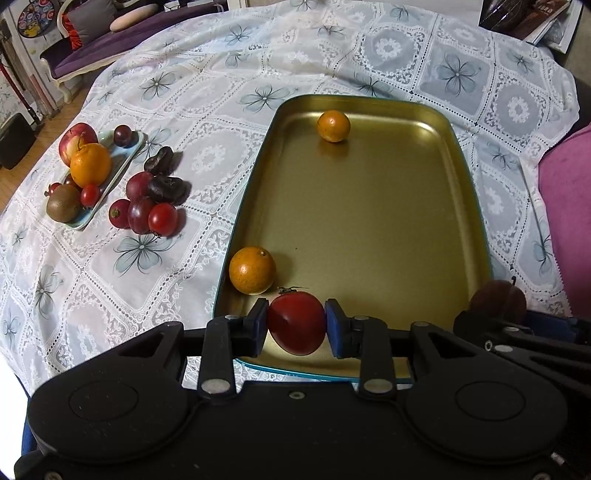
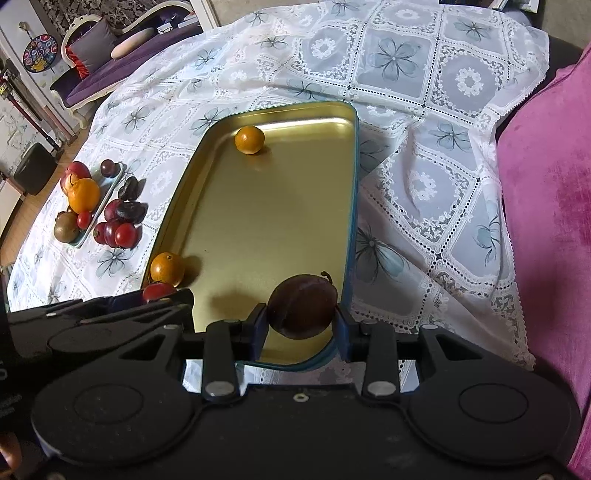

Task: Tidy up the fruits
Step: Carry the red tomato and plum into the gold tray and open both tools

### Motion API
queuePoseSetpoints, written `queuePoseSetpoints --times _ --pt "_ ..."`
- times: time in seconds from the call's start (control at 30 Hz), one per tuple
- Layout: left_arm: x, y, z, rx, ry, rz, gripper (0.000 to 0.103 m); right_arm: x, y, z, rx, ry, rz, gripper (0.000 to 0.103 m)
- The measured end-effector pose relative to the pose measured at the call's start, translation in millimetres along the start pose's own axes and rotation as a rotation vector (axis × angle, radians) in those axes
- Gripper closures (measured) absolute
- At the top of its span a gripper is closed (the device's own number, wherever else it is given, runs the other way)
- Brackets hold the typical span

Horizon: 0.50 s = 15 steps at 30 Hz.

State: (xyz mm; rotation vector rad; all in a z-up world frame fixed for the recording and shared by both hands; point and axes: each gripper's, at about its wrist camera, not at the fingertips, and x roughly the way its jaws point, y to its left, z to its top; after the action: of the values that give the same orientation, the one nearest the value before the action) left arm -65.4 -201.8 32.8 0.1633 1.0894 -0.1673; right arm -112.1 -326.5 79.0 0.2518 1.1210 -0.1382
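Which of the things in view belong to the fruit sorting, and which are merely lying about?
Job: gold tray, tomato, plum, near orange, far orange, fruit pile, small dish.
Lying about: sofa, dartboard, books, pink cushion.

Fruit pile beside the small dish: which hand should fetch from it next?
Left, probably. The left tool, around the tomato, sits at the gold tray's near-left corner, nearest the fruit pile. The right tool, around the dark plum, is at the tray's right edge, farther away.
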Motion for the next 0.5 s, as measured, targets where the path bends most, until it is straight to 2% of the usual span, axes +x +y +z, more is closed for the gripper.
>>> queuePoseSetpoints --times 0.23,0.5 --pt "1.5 3.1 -1.8 0.005 -0.006 0.001 0.058 5.2 -2.3 2.0 0.026 0.011 0.015 0.063" --pt "-0.3 10.2 -5.4 -0.007 0.009 -0.004 0.058 4.2 -1.3 2.3 0.027 0.015 -0.005 0.063"
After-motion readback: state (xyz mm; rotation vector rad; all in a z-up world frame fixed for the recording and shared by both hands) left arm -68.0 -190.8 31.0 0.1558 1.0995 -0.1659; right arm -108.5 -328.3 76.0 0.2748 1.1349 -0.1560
